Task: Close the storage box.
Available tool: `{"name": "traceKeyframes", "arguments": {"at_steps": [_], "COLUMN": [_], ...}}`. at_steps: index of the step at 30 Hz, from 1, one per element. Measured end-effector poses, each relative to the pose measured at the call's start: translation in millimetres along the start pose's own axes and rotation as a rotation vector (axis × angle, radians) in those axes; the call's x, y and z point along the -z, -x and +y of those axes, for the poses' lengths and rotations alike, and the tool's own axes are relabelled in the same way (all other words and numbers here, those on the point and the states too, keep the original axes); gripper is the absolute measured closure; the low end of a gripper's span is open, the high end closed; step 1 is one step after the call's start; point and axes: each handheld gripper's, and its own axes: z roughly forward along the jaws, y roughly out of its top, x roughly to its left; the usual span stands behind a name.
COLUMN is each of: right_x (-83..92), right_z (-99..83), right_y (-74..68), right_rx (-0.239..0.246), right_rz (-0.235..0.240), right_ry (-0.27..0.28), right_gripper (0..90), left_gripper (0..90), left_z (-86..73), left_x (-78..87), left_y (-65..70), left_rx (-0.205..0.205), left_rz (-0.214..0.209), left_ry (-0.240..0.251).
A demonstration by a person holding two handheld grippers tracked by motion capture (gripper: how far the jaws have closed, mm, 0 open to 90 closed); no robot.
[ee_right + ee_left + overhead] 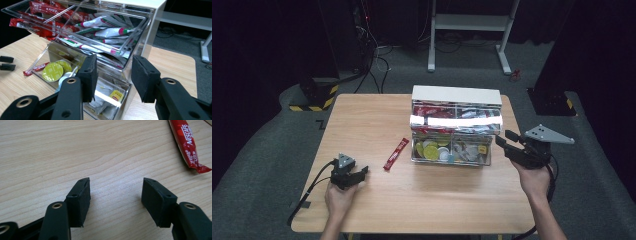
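Red Nescafe sachet (188, 145) flat on table (75, 150), glossy, slim

The worktop (377, 125) is brightly and evenly lit from above, while the floor beyond it sinks into near black. On the clear box (456, 131) a white band of glare blows out the upper drawer's front; its lid is overexposed too. Shadows beside the box are short and soft. The high view is soft and low in detail. In the left gripper view the wood grain is sharp and faint shadows lie under the jaws. In the right gripper view the jaws are slightly soft, and reflections streak the clear plastic.
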Motion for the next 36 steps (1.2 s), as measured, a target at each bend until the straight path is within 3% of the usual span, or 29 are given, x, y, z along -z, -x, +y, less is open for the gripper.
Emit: {"name": "traceKeyframes", "arguments": {"at_steps": [30, 36], "right_x": [-0.6, -9.1], "right_z": [-60.9, -76.6], "right_y": [17.6, 8.5], "right_rx": [-0.12, -0.083], "right_rz": [0.001, -0.045], "right_ry": [-0.013, -0.044], "right_gripper": [54.1, 53.8], "left_gripper": [40.3, 40.3], "left_z": [-0.2, -0.2], "left_x": [0.1, 0.1], "left_y": [0.0, 0.0], "left_rx": [0.002, 0.002], "left_rz": [-0.001, -0.001], "left_ry": [0.001, 0.001]}}
